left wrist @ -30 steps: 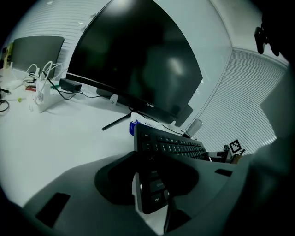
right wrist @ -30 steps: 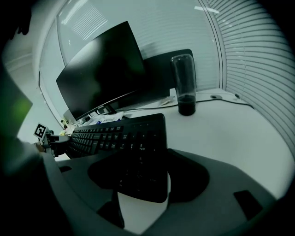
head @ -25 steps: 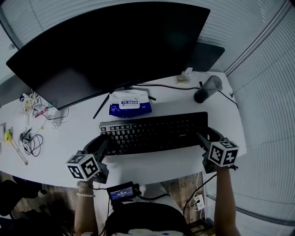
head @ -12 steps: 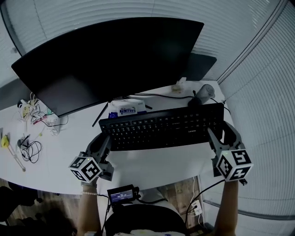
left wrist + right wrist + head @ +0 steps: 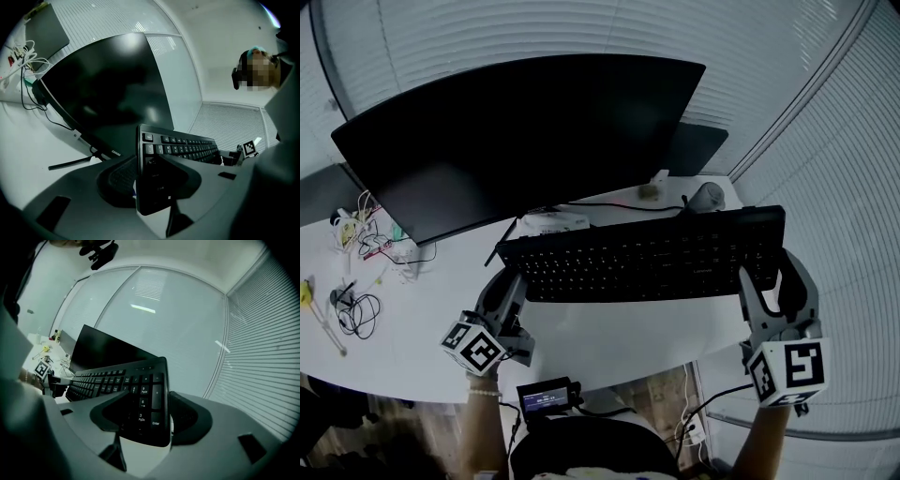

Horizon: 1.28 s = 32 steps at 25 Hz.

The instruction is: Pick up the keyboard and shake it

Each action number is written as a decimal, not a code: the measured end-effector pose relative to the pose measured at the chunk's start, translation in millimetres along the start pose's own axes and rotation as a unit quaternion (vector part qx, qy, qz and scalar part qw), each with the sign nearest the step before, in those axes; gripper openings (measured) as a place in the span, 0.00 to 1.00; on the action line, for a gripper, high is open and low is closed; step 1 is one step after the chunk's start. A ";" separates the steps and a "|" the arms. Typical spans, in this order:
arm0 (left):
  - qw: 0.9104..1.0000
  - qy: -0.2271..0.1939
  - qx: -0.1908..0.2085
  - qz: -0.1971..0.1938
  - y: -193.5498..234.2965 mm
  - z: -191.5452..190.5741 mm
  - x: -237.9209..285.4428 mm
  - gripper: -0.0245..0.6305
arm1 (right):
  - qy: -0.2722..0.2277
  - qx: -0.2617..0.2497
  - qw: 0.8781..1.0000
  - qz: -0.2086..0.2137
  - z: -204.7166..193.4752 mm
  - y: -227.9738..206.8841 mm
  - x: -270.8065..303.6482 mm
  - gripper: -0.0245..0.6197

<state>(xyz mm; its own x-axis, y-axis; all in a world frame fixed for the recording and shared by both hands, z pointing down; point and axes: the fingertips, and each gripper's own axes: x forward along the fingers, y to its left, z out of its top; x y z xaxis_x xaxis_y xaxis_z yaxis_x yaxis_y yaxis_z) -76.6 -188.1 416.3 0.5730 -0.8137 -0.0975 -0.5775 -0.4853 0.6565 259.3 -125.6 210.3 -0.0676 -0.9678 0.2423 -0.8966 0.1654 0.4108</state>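
The black keyboard point(image 5: 647, 258) hangs in the air above the white desk point(image 5: 609, 337), in front of the monitor, with its right end higher than its left. My left gripper point(image 5: 512, 281) is shut on the keyboard's left end, one jaw over the keys and the other under the base. At the right end my right gripper point(image 5: 766, 281) is shut in the same way. In the left gripper view the keyboard point(image 5: 187, 147) runs away from my left gripper point(image 5: 151, 183). In the right gripper view the number-pad end of the keyboard point(image 5: 117, 380) sits between the jaws of my right gripper point(image 5: 151, 420).
A wide dark monitor point(image 5: 525, 141) stands close behind the keyboard. Partly hidden by the keyboard are a wipes pack point(image 5: 553, 222) and a dark bottle point(image 5: 705, 197) at the back right. Tangled cables point(image 5: 352, 309) lie at the desk's left. Window blinds close off the right side.
The keyboard has come up off the desk with both grippers shut on its ends. The right end rose much more than the left, so the keyboard now slopes up to the right.
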 end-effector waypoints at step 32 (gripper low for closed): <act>0.998 -0.045 0.029 -0.040 -31.6 47.8 -12.6 0.26 | -0.063 -0.028 0.997 -0.047 52.3 6.3 -55.4 0.48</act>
<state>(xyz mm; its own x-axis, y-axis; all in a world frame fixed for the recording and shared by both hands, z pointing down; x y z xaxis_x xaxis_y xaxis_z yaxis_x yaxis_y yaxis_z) -93.3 -177.8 361.0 0.5667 -0.7951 -0.2162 -0.5658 -0.5662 0.5994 234.5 -80.9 153.5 -0.0410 -0.9952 0.0894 -0.8764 0.0788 0.4751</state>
